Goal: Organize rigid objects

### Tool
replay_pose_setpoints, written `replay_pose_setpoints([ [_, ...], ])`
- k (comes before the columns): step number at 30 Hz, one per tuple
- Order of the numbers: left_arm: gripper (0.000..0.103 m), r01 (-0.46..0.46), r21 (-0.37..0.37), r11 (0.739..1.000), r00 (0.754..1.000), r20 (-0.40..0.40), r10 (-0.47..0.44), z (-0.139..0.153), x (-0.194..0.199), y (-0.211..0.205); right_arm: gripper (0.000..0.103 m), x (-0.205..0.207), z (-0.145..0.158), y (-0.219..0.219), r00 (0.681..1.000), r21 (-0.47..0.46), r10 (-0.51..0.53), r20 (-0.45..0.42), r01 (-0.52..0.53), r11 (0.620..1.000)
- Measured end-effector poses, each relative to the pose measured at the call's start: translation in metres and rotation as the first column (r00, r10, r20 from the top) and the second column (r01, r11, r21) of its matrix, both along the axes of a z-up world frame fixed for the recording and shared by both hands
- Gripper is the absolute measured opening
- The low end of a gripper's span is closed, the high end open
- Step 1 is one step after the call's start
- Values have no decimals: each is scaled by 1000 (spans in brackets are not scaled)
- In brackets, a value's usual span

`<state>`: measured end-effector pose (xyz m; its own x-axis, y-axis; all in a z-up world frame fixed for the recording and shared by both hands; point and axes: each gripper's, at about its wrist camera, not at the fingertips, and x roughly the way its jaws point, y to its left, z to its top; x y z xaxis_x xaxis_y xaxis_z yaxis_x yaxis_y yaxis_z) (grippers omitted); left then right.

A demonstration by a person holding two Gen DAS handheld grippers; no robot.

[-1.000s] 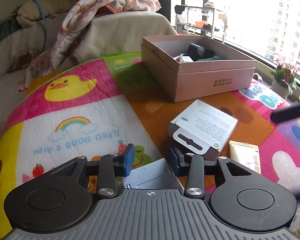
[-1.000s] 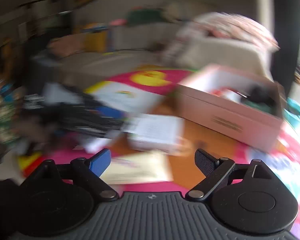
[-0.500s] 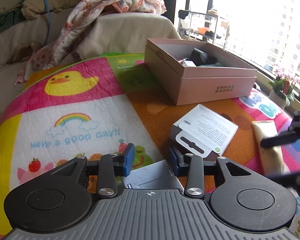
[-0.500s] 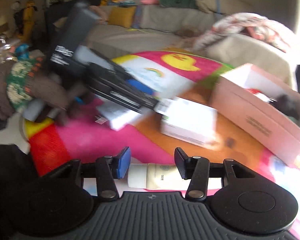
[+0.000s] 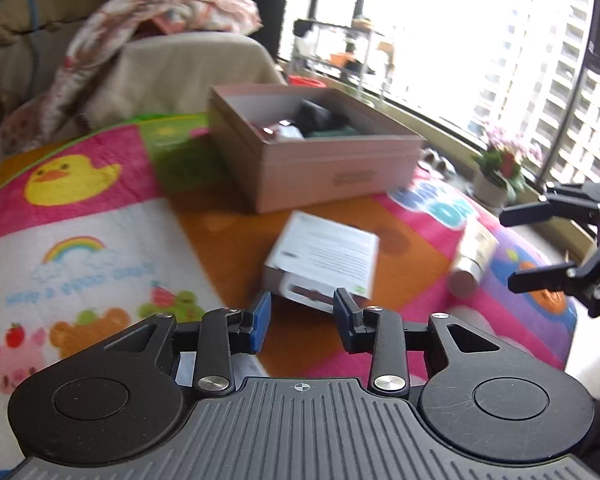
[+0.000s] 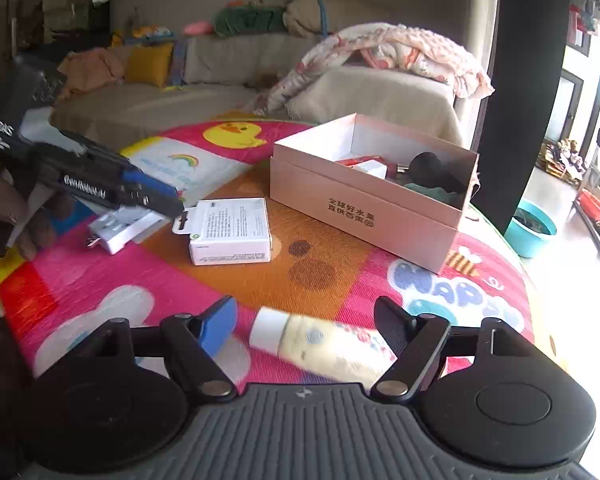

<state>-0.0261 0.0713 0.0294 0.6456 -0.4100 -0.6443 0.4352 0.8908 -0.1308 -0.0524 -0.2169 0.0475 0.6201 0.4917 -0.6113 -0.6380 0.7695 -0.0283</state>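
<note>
An open pink box (image 5: 320,148) (image 6: 370,196) with several items inside stands on the colourful mat. A white carton (image 5: 326,262) (image 6: 228,230) lies in front of it. A cream tube (image 6: 324,346) (image 5: 474,254) lies on the mat between the fingers of my open right gripper (image 6: 308,326) (image 5: 540,248), untouched by either. My left gripper (image 5: 300,316) is open and empty, just short of the white carton. A small white item (image 6: 122,228) lies under it.
The mat (image 5: 80,240) covers a round table. A sofa with a floral blanket (image 6: 384,56) stands behind. A potted plant (image 5: 498,168) sits on the window sill at right. A teal basin (image 6: 532,228) is on the floor.
My right gripper has opened from around the cream tube, which now lies on the mat. My left gripper has opened and lifted off the small white item, moving toward the carton.
</note>
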Motion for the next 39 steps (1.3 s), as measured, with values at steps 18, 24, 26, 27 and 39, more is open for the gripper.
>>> replay_pose_setpoints([
  [18,51,180,122,976,984,-36,-177,-16,-16,-81,79,70,-30,0,969,130,-86,-233,119,984],
  [24,62,181,115,977,984,-25,-179,-17,-21,-83,80,79,-37,5,967,162,-160,-199,193,968],
  [26,82,212,94,973,977,-38,-209,-18,-21,-86,81,80,-36,-2,960,183,-196,-202,234,955],
  [27,84,226,101,969,974,-39,-223,-18,-22,-90,81,81,-36,-7,954,199,-213,-213,256,946],
  [39,80,-25,116,993,992,126,11,11,15,-52,82,87,-39,-15,944,263,-217,-250,282,923],
])
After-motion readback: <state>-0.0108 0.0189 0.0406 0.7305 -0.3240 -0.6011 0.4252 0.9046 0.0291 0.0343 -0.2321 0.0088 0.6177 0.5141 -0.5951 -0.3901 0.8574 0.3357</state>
